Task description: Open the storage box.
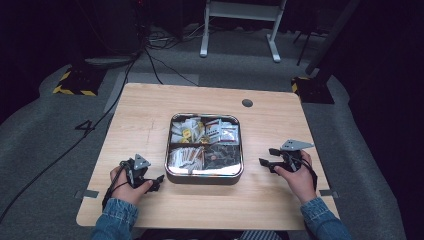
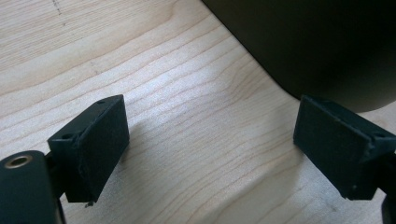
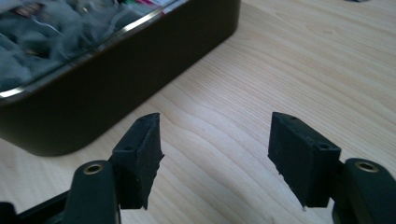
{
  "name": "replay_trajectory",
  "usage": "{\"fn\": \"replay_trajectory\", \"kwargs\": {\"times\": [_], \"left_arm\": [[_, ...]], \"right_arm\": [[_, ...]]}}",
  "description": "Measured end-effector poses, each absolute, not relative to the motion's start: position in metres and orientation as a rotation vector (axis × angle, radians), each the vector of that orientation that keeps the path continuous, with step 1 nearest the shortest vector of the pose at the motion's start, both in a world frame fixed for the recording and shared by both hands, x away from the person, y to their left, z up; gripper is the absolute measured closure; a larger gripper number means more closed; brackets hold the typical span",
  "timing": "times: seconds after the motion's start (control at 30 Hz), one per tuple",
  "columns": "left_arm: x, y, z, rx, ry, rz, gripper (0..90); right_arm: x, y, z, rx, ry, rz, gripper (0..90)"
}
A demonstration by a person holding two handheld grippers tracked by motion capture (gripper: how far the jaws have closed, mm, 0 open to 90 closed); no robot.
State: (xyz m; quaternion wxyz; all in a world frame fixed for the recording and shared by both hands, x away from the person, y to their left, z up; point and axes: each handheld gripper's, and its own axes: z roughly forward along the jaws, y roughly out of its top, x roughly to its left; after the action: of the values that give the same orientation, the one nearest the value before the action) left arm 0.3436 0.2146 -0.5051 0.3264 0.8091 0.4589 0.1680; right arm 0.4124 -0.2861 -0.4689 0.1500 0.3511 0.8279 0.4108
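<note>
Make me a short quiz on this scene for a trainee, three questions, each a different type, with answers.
1. True or false: the left gripper is shut on a packet.
2. How many compartments does the tin have? A two, B four, C six.
3. Which gripper lies on the table to the right of the tin?

Key:
1. False: both are open and hold nothing.
2. B.
3. The right gripper.

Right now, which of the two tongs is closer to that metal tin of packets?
The left. The left tongs sit just off the tin's near left corner, almost at its wall. The right tongs rest on the table to the tin's right, with a wider strip of bare wood between.
</note>
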Motion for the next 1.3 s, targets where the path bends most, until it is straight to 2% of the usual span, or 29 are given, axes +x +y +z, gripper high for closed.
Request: {"fn": "replay_trajectory", "kwargs": {"times": [0.57, 0.9, 1.3], "left_arm": [[0.346, 0.215, -0.505, 2.131, 1.186, 0.429, 10.6], [0.346, 0.215, -0.505, 2.133, 1.182, 0.430, 10.5], [0.347, 0.215, -0.505, 2.137, 1.170, 0.425, 10.5]], "right_arm": [[0.412, -0.251, -0.423, 0.898, 2.421, 1.315, 35.9], [0.416, -0.233, -0.413, 0.861, 2.439, 1.343, 35.8], [0.434, -0.179, -0.401, 0.765, 2.539, 1.309, 35.4]]}}
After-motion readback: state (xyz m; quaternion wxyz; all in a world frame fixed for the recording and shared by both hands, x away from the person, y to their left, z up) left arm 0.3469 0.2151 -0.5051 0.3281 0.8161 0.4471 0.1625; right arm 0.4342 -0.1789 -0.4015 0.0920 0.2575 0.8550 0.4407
